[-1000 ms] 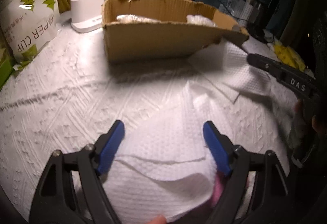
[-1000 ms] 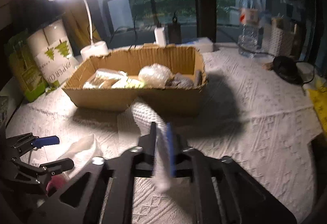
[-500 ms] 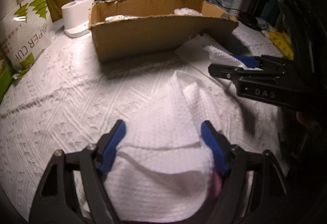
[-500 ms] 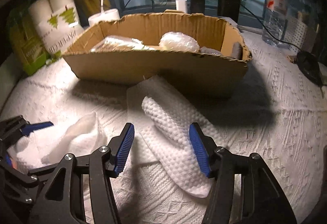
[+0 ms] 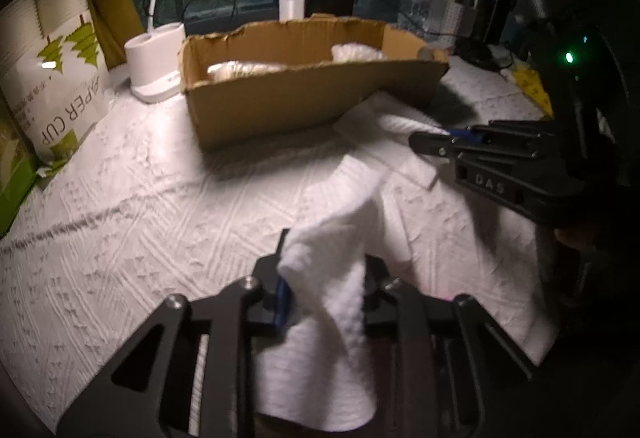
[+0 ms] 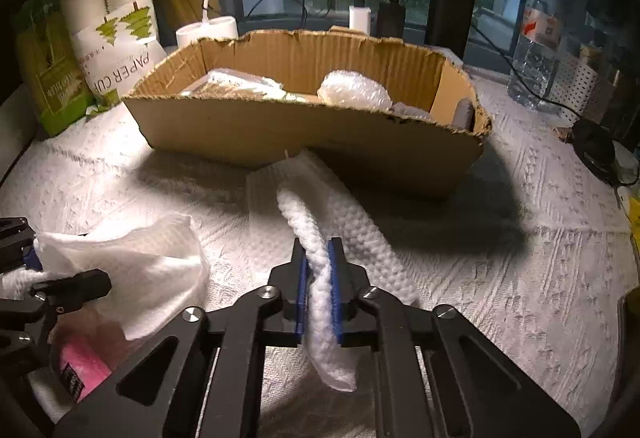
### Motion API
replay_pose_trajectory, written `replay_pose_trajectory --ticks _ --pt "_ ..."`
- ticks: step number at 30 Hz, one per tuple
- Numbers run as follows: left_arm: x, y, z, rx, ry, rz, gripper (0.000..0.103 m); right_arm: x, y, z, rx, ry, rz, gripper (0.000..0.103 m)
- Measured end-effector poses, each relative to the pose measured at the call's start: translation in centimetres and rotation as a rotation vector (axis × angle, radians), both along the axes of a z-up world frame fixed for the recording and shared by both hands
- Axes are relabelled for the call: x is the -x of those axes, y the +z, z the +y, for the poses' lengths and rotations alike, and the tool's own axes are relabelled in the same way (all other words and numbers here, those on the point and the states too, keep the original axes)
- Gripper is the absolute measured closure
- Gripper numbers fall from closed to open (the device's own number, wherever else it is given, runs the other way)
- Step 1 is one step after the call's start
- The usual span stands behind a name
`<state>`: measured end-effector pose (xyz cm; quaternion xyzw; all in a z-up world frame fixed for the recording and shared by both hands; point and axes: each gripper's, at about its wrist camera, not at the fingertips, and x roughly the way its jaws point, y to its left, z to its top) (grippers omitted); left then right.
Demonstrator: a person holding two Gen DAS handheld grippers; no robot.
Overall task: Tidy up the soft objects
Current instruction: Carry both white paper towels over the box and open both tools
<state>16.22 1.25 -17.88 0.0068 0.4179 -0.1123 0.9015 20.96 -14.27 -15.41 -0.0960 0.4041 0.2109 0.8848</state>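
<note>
In the left wrist view my left gripper (image 5: 326,264) is shut on a bunched white paper tissue (image 5: 340,338), which rises in a peak between the blue pads. In the right wrist view my right gripper (image 6: 318,274) is shut on a white waffle-textured towel (image 6: 296,214); it is pinched into a twisted ridge, and the rest lies flat on the table. The torn cardboard box (image 6: 304,134) stands just beyond both, holding a bubble-wrap bundle (image 6: 352,90) and plastic packs. My left gripper (image 6: 40,278) with its tissue (image 6: 132,262) shows at the left edge. My right gripper (image 5: 432,136) shows at the right.
A pink object (image 6: 80,370) lies under the tissue by the left gripper. A pack of paper cups (image 5: 60,78) and a white lamp base (image 5: 156,58) stand left of the box. A water bottle (image 6: 536,50) and a black cabled item (image 6: 592,150) are at the right. A white embossed cloth (image 5: 140,238) covers the table.
Both grippers stood open around their cloths half a second ago and have now closed on them. Tissue and towel are squeezed into narrow ridges.
</note>
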Motion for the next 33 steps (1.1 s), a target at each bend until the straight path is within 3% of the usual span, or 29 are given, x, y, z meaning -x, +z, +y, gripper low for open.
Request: replay_pose_trajectory --ticks 14,33 --pt "0.0 4.3 0.4 0.092 0.012 -0.111 0.079 1.3 4.8 -2.5 -0.083 -0.027 -0.101 0.096" --pt "-1.6 9.7 1.5 0.112 0.052 -0.254 0.079 1.2 10.9 -5.9 -0.139 -0.066 -0.245 0.096"
